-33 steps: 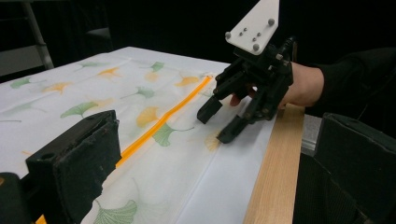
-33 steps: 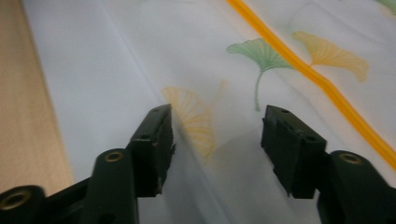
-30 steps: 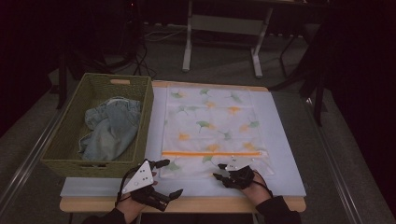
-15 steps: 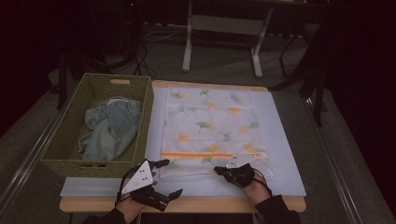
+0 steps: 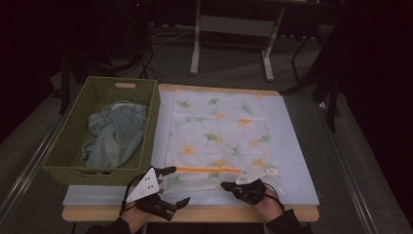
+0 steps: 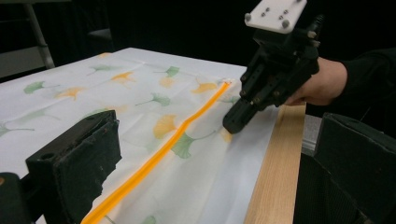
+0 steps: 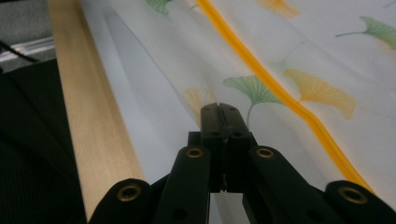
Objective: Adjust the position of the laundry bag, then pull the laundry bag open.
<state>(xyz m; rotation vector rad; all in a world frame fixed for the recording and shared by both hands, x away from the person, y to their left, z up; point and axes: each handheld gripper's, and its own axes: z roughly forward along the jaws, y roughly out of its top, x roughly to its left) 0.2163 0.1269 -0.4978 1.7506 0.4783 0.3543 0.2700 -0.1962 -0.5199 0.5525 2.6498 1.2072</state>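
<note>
- Since a second ago, right gripper [image 5: 225,185] is closing its jaws, now pinching the leaf-print cloth [image 5: 219,131] at its near edge, beside the orange stripe [image 5: 209,169].
- Left gripper [image 5: 182,186] is waiting wide open at the cloth's near-left corner.

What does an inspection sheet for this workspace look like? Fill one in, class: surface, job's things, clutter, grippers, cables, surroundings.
Surface: table with pale top and wooden front edge.
Job's things: leaf-print cloth spread flat, orange stripe near its front edge.
Clutter: basket left of the cloth, blue garment inside.
Grippers: left gripper open at the cloth's front left corner, holding nothing; right gripper shut on the cloth's front edge.
Cables: a cable at the right gripper.
Surroundings: dark room, metal frame on the floor behind the table.
</note>
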